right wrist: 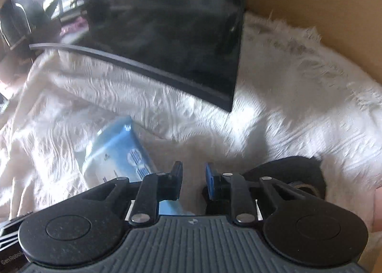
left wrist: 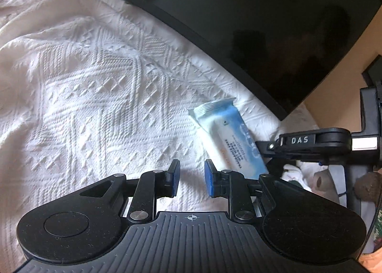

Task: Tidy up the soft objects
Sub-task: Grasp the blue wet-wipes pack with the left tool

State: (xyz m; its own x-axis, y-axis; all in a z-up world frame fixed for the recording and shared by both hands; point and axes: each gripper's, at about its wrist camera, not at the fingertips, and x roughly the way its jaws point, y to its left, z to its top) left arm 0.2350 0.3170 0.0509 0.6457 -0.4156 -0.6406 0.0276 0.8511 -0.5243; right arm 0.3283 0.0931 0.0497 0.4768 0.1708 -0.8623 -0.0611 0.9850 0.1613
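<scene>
Your left gripper [left wrist: 189, 181] hangs over a white blanket [left wrist: 95, 82], its fingers drawn almost together with only a slim gap and bare cloth showing through it. They pinch nothing. Judging by the angle, you are carrying this hand low across the cloth, not reaching for anything.

The pack [left wrist: 226, 134], a soft blue-and-white wrapper that looks like wipes, lies flat on the blanket at 1 o'clock from those fingers. Its crimped end points toward 11 o'clock and the dark screen [left wrist: 262, 22] that leans over the cloth beyond it.

Your right gripper [right wrist: 193, 182] comes in from 3 o'clock in the left view, its tip over the pack's near end. Its own camera, blurred, shows fingers close together with nothing between them. There the pack sits at 10 o'clock, its near end running under the finger on that side, so it is beside the fingers, not in them. Whether that finger touches the wrapper you cannot tell.

The pack probably lies out in the open because it has not been sorted yet. Narrow fingers suit a thin, yielding wrapper, but they would need to spread before they could straddle it.
</scene>
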